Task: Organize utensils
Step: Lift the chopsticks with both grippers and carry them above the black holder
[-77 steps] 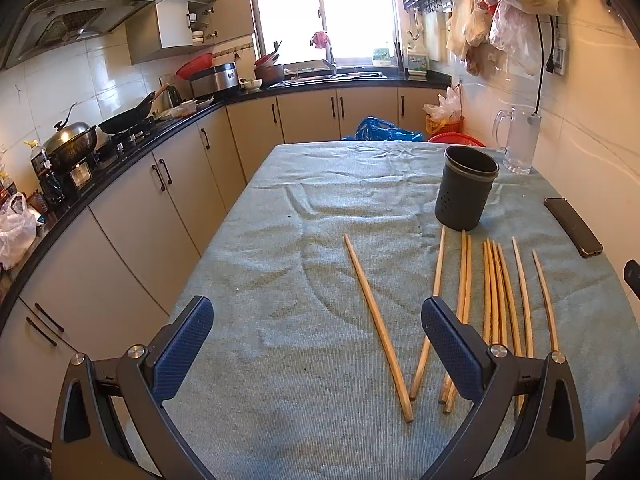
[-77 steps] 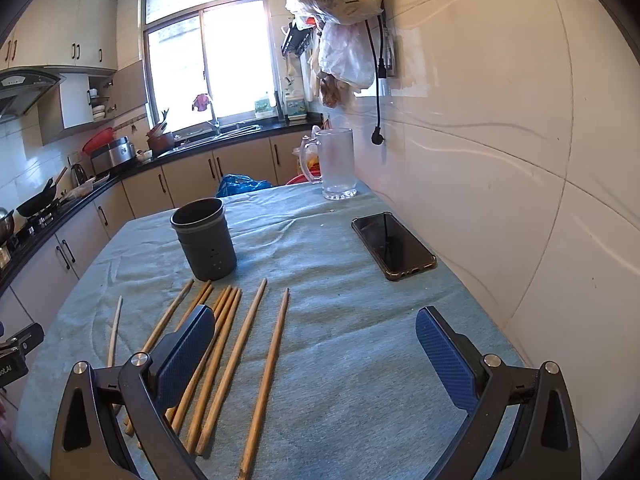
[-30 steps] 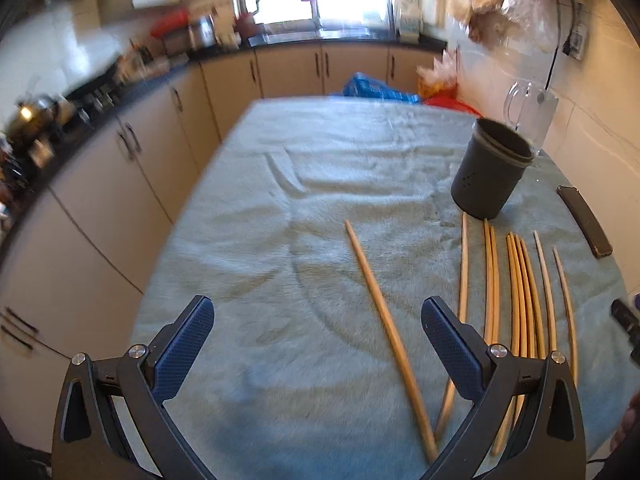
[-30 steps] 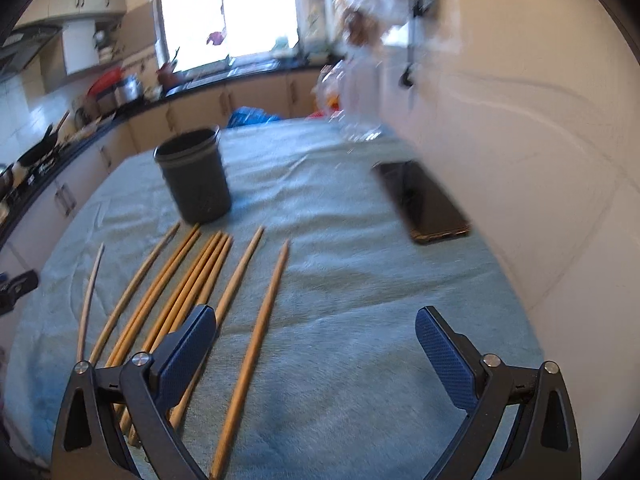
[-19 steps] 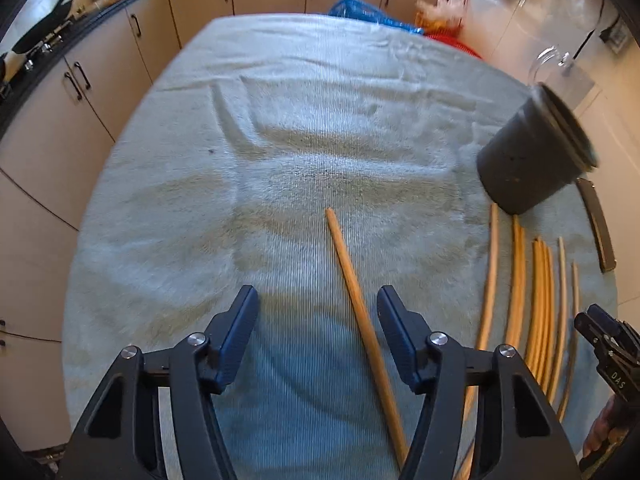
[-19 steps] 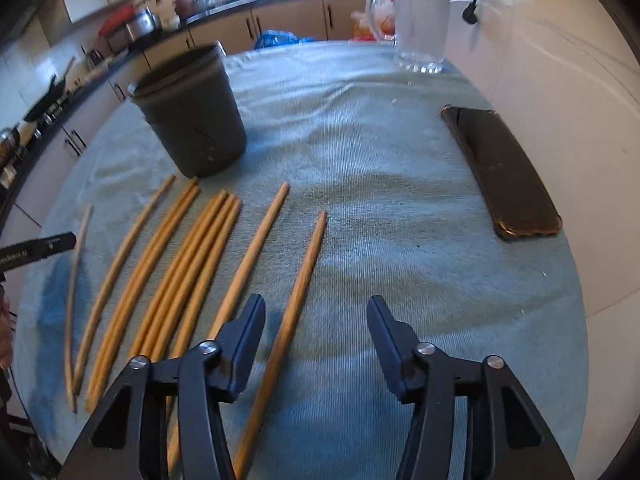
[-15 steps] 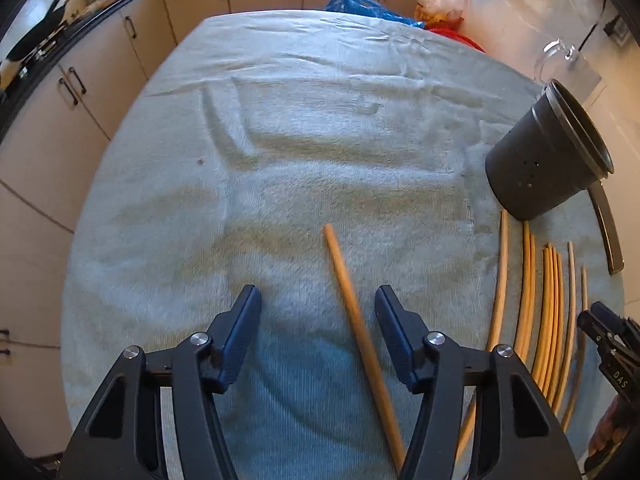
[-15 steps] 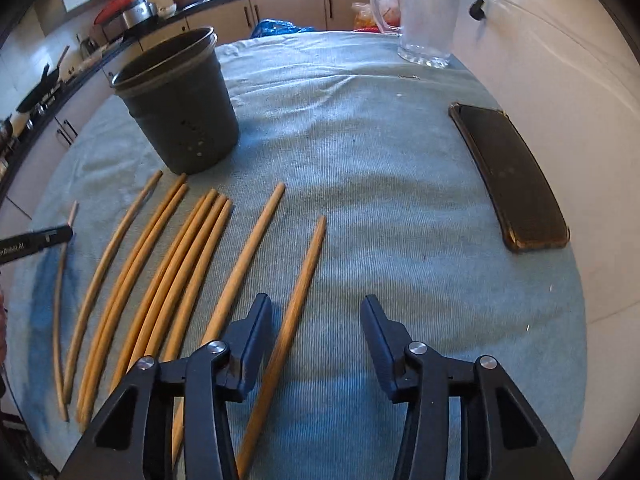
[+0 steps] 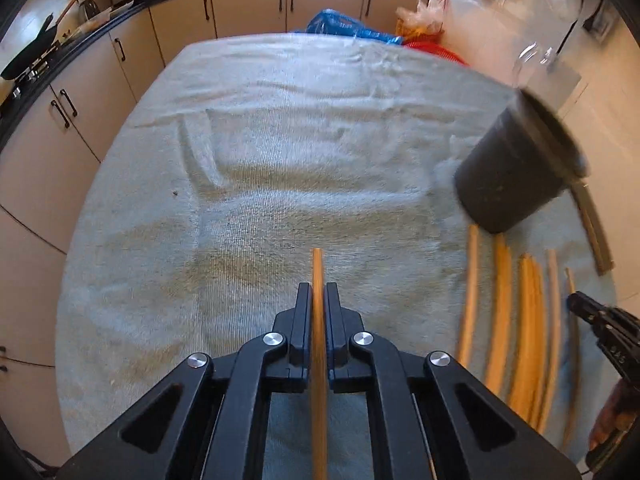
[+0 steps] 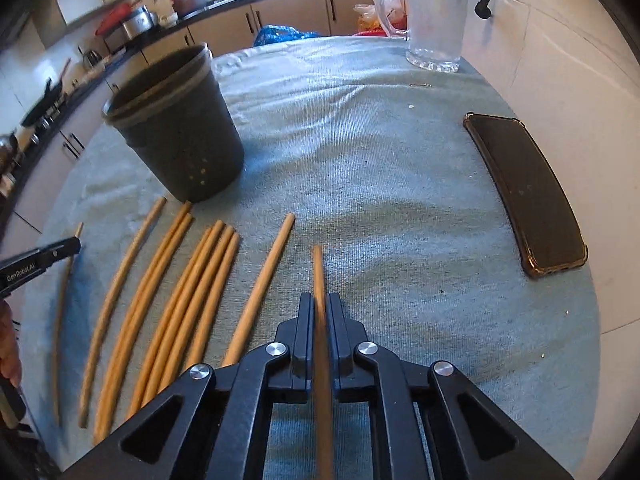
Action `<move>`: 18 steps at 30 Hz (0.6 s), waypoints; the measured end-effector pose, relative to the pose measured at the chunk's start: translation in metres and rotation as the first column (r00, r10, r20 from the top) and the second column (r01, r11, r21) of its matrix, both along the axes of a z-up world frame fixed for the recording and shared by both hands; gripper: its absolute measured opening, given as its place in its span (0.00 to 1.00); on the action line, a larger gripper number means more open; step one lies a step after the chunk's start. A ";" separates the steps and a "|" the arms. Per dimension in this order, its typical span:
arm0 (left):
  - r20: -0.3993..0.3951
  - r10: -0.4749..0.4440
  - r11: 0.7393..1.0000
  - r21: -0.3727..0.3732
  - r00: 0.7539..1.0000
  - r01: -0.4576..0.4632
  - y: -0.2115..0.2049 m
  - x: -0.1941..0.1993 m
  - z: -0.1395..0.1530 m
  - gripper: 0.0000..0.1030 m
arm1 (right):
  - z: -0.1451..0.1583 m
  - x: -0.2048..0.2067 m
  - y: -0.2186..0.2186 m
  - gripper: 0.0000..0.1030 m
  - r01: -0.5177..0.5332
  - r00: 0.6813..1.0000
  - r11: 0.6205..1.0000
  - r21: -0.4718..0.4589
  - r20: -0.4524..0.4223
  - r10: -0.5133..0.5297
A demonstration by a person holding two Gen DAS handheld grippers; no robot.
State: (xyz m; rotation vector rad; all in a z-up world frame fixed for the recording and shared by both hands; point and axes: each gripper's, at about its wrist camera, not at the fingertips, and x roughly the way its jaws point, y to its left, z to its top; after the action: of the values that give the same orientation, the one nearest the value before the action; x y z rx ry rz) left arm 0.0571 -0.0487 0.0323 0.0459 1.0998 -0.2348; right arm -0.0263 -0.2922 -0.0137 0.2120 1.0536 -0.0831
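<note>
Several wooden chopsticks lie in a row on a grey-green cloth-covered table (image 9: 280, 152). My left gripper (image 9: 318, 292) is shut on the leftmost chopstick (image 9: 317, 268), which runs back between the pads. My right gripper (image 10: 320, 300) is shut on the rightmost chopstick (image 10: 318, 268) in the same way. The other chopsticks (image 10: 192, 284) lie between the two, seen as chopsticks (image 9: 528, 328) in the left wrist view. A dark perforated utensil holder (image 10: 180, 136) stands upright behind them, holder (image 9: 516, 172) at the right in the left wrist view.
A black phone (image 10: 528, 192) lies near the table's right edge by the tiled wall. A glass jug (image 10: 432, 16) stands at the far right corner. Kitchen cabinets (image 9: 180, 28) and a counter run along the left and back.
Both grippers have tipped downward and come in low over the table. Each has gone from wide open to shut on a chopstick at its end of the row.
</note>
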 end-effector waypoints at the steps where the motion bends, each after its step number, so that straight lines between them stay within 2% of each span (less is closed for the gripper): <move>1: 0.019 -0.004 1.000 -0.008 1.000 0.004 -0.002 -0.002 0.005 0.05 | 0.005 -0.004 -0.001 0.06 -0.001 1.000 1.000 0.012 0.022 0.001; 9: 0.191 -0.030 0.996 -0.079 0.981 0.046 -0.002 -0.069 0.076 0.05 | 0.054 -0.052 0.003 0.06 -0.021 0.979 0.999 0.033 0.203 0.014; 18: 0.346 -0.037 0.994 -0.082 0.937 0.070 0.002 -0.132 0.124 0.05 | 0.097 -0.103 0.010 0.06 -0.035 0.941 0.999 -0.005 0.336 0.035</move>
State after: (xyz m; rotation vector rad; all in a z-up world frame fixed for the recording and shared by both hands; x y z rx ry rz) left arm -0.0745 -0.0468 0.1561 0.0323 0.7372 -0.3143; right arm -0.1297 -0.2817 0.0829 0.1999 0.7162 -0.0134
